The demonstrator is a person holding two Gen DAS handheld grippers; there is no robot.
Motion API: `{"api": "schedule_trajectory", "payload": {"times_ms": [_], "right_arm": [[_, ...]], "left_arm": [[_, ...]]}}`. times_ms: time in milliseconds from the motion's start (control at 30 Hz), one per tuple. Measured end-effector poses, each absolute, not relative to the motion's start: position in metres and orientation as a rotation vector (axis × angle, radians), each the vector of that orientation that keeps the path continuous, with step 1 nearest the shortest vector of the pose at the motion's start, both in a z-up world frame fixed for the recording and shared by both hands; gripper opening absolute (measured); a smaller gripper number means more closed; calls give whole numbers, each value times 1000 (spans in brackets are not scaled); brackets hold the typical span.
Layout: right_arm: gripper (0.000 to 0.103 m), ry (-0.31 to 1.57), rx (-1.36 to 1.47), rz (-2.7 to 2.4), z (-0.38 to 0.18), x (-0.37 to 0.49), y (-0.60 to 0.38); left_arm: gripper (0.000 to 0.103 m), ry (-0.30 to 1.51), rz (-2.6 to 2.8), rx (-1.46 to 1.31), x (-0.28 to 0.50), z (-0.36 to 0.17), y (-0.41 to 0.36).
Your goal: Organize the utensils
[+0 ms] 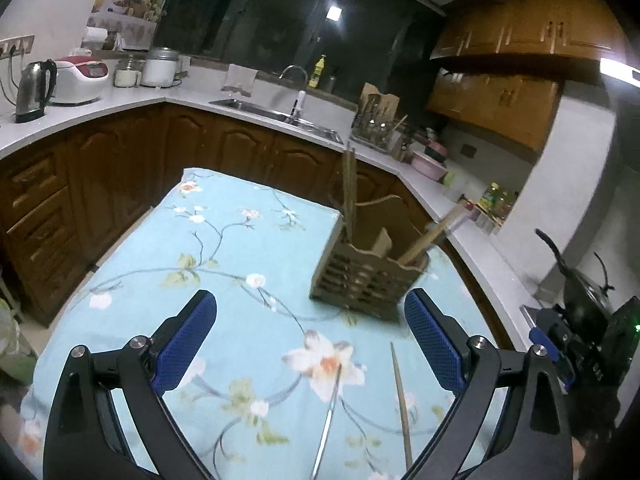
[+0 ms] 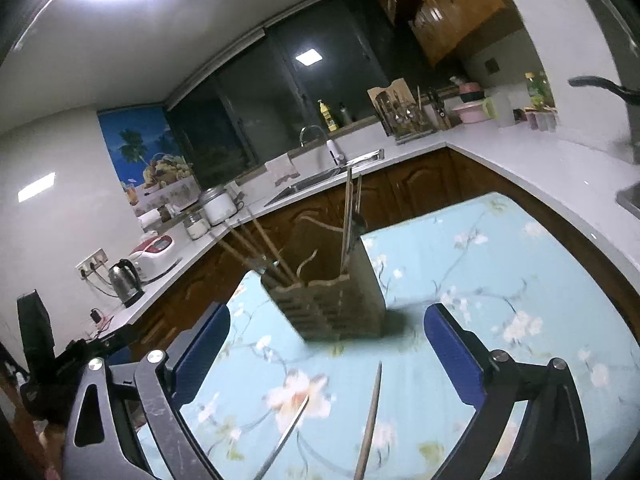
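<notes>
A slatted wooden utensil holder point(image 1: 366, 280) stands on the blue floral tablecloth point(image 1: 224, 248), with chopsticks point(image 1: 350, 190) upright in one side and more leaning out the other. It also shows in the right wrist view point(image 2: 332, 304). Two loose utensils lie on the cloth in front of it: a thin metal one point(image 1: 328, 420) and a wooden chopstick point(image 1: 402, 400); they show in the right view too, metal one point(image 2: 286, 436), chopstick point(image 2: 370, 416). My left gripper point(image 1: 310, 312) is open and empty above them. My right gripper point(image 2: 326, 324) is open and empty, just short of the holder.
Dark wooden cabinets and a white L-shaped counter point(image 1: 120, 106) surround the table. On the counter are a kettle point(image 1: 34, 90), a rice cooker point(image 1: 80, 78), a sink point(image 1: 276, 114) and a second utensil rack point(image 1: 376, 120). The right gripper's body point(image 1: 576, 340) shows at the left view's right edge.
</notes>
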State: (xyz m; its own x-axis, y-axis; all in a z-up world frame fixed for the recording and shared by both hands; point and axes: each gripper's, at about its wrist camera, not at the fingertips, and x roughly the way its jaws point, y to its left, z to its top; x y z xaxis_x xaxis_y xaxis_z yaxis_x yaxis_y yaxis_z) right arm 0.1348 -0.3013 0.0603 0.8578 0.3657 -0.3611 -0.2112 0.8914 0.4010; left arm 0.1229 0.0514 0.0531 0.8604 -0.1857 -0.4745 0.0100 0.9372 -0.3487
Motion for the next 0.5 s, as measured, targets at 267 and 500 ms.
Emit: {"api": "schedule_trajectory", "payload": {"times_ms": [267, 500], "right_arm": [[102, 375, 393, 291, 71, 54, -322], [103, 271, 315, 246, 80, 9, -318]], "left_arm": [[100, 504, -97, -319, 67, 52, 49], [101, 458, -86, -251, 34, 56, 40]]}}
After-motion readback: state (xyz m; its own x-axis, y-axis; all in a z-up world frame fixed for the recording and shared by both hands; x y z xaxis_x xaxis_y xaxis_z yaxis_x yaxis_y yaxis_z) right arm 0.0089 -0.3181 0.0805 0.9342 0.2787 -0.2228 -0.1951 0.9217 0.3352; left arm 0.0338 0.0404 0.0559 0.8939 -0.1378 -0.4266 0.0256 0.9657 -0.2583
